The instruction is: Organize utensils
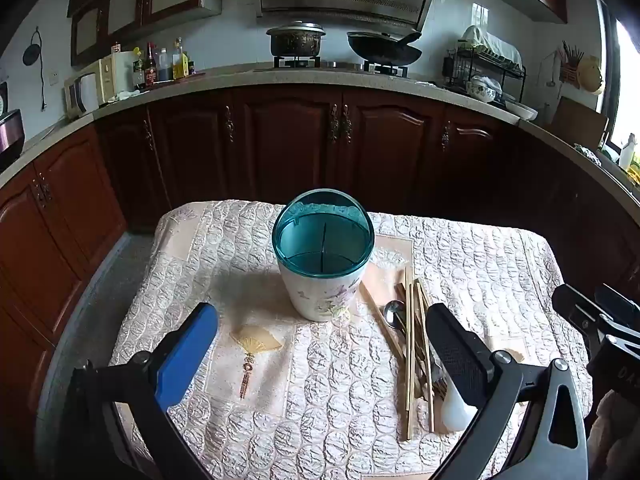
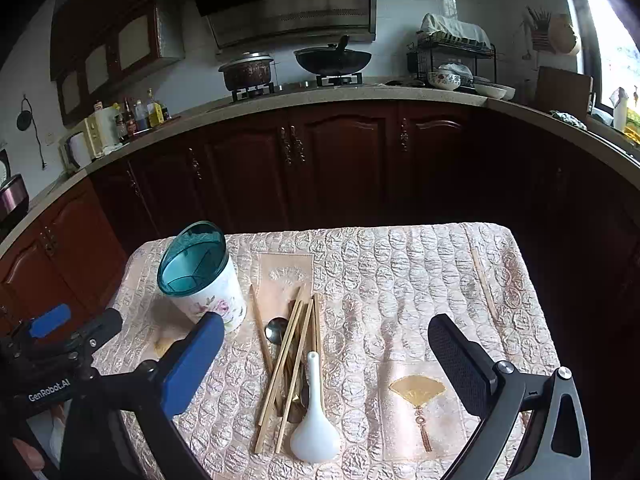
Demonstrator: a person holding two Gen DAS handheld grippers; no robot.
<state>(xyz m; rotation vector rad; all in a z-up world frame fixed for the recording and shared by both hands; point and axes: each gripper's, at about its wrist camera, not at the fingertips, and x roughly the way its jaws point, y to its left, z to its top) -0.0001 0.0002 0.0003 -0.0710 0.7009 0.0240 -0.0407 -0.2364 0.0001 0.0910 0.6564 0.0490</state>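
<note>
A white floral utensil holder [image 1: 322, 256] with a teal divided insert stands upright on the quilted table; it also shows in the right wrist view [image 2: 202, 278]. Right of it lies a pile of wooden chopsticks [image 1: 412, 344] [image 2: 294, 364], a metal spoon [image 1: 394, 312] [image 2: 277, 330] and a white ceramic spoon [image 2: 316, 424] [image 1: 456, 408]. One chopstick [image 2: 484, 282] lies alone at the far right. My left gripper [image 1: 322, 340] is open and empty above the table in front of the holder. My right gripper [image 2: 326, 354] is open and empty above the pile.
The table [image 2: 400, 264] has a cream quilted cover with fan embroidery [image 2: 418, 390]. Beyond it run dark wood cabinets [image 1: 288, 140] and a counter with a pot [image 1: 296, 42], a wok [image 1: 384, 50] and a dish rack [image 1: 484, 68]. The left gripper shows at the left edge of the right wrist view [image 2: 76, 326].
</note>
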